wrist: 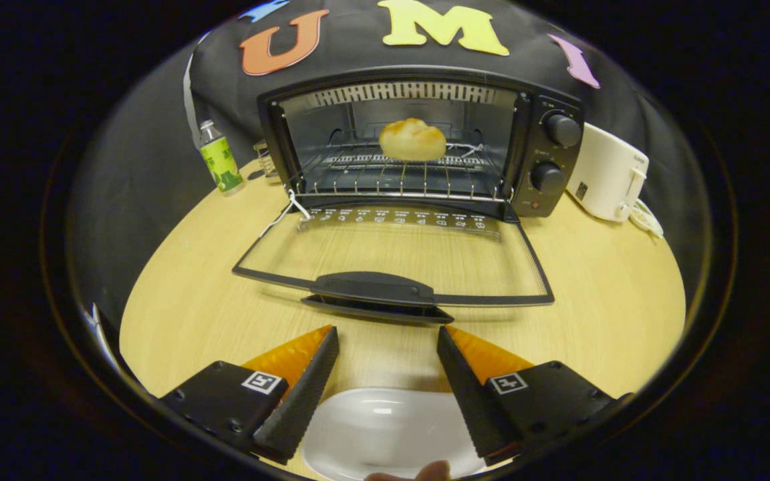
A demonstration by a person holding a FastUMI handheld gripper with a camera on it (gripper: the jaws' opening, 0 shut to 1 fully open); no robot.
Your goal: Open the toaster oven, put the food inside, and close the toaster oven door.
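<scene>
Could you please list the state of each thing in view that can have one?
toaster oven: open
oven door: folded down flat, handle toward the tongs
bread roll: inside, on the wire rack
white plate: empty, beneath the tongs
water bottle: upright, capped
tongs: open, holding nothing

Low, near view facing toaster oven [418, 143]

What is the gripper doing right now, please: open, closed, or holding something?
Gripper: open, holding nothing; its fingers are spread just short of the handle of the lowered toaster oven door.
</scene>
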